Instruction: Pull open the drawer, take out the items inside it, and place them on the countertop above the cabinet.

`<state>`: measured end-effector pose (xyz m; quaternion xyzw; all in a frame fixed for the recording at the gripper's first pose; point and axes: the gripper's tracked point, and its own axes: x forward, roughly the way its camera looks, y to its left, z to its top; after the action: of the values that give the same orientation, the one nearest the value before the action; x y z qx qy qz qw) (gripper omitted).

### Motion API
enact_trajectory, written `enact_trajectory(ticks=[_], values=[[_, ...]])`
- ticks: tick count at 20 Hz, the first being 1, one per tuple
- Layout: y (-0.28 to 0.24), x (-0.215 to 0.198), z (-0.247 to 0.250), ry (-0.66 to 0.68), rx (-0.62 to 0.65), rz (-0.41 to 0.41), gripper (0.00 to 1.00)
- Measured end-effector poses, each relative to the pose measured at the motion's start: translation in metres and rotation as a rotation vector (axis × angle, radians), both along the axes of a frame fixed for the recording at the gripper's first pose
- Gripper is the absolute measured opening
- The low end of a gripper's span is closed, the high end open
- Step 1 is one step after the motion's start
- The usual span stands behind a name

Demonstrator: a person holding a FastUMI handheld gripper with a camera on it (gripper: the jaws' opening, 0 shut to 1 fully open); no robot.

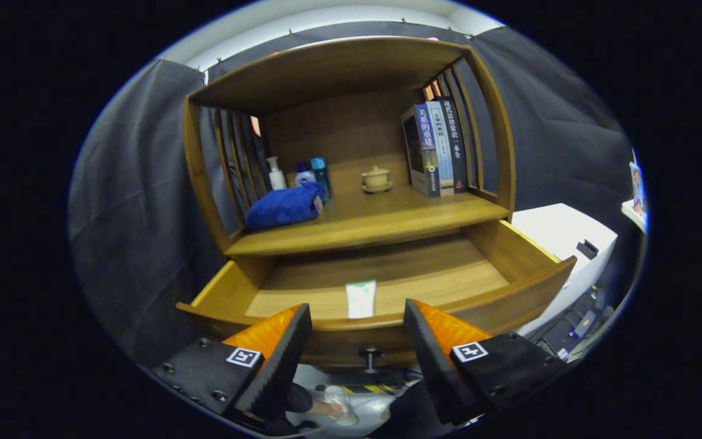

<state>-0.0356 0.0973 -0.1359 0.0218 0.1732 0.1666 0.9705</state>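
Fingers (357, 317) spread wide, nothing betw. them, just above drawer (509, 305) front edge; knob (370, 353) below. Drawer pulled open; small white tube (361, 299) lies inside near front, just ahead of fingers. Beyond, on bench (387, 219): blue cloth bundle (284, 207) at left w/ bottles (302, 174) behind, lidded cup (377, 178) mid, books (436, 149) upright at right.

The claw (357, 320) hangs agape before the pulled-out drawer (381, 286); a white tube (361, 299) lies at 12 o'clock; a blue pouch (284, 206) sits on the counter (387, 216) at 11.
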Motion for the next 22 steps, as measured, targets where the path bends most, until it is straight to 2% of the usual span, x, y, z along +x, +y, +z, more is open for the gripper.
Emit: enact_trajectory(ticks=[3,6,9,14,17,22], values=[[0.000,0.023,0.001,0.015,-0.063,-0.027,0.98],[0.014,0.056,-0.007,0.052,-0.133,-0.010,0.99],[0.031,0.084,-0.029,0.169,-0.178,0.038,0.99],[0.035,0.127,-0.069,0.355,-0.312,0.038,0.99],[0.039,0.128,-0.092,0.484,-0.348,0.053,0.99],[0.045,0.119,-0.131,0.717,-0.365,0.028,0.99]])
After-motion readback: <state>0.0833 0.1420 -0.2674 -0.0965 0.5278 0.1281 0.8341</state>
